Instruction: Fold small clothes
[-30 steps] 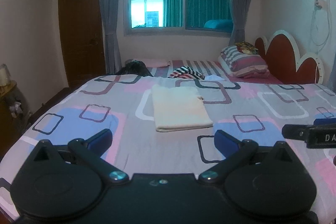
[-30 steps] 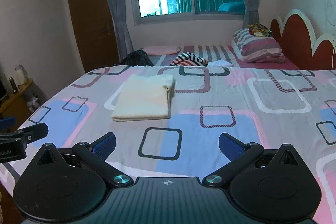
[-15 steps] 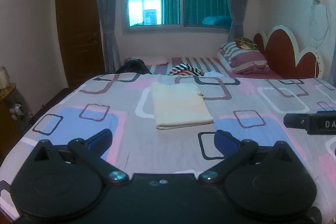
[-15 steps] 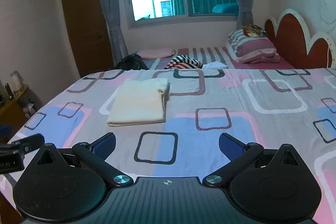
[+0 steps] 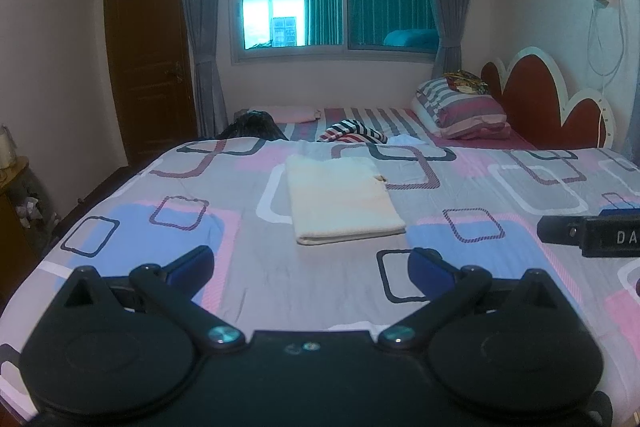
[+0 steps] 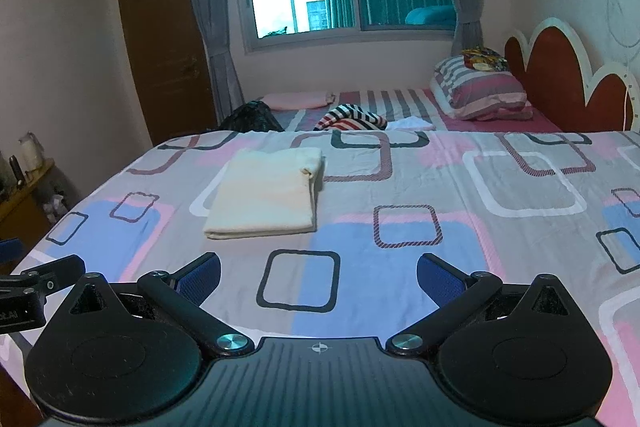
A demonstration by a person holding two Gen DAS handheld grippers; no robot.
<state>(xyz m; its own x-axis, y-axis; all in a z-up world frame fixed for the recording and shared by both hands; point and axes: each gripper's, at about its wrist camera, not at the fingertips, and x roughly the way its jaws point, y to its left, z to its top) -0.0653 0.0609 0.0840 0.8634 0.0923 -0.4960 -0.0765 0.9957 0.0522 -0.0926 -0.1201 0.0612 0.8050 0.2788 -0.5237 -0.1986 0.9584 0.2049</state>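
A cream garment (image 5: 340, 201) lies folded into a neat rectangle on the patterned bedspread (image 5: 500, 195); it also shows in the right wrist view (image 6: 266, 193). My left gripper (image 5: 311, 263) is open and empty, held above the near edge of the bed, short of the garment. My right gripper (image 6: 319, 273) is open and empty, to the right of the garment and nearer the bed's front edge. The right gripper's side shows in the left wrist view (image 5: 592, 233). The left gripper's side shows at the left edge of the right wrist view (image 6: 28, 291).
A striped garment (image 5: 352, 131), a small white cloth (image 5: 404, 139) and a dark bundle (image 5: 252, 127) lie at the far side of the bed. Striped pillows (image 5: 464, 109) rest against the red headboard (image 5: 548, 103). A wooden shelf (image 6: 24, 195) stands left of the bed.
Both grippers have tilted slightly, so the view has shifted a little. The folded garment has not moved. Both grippers stay open.
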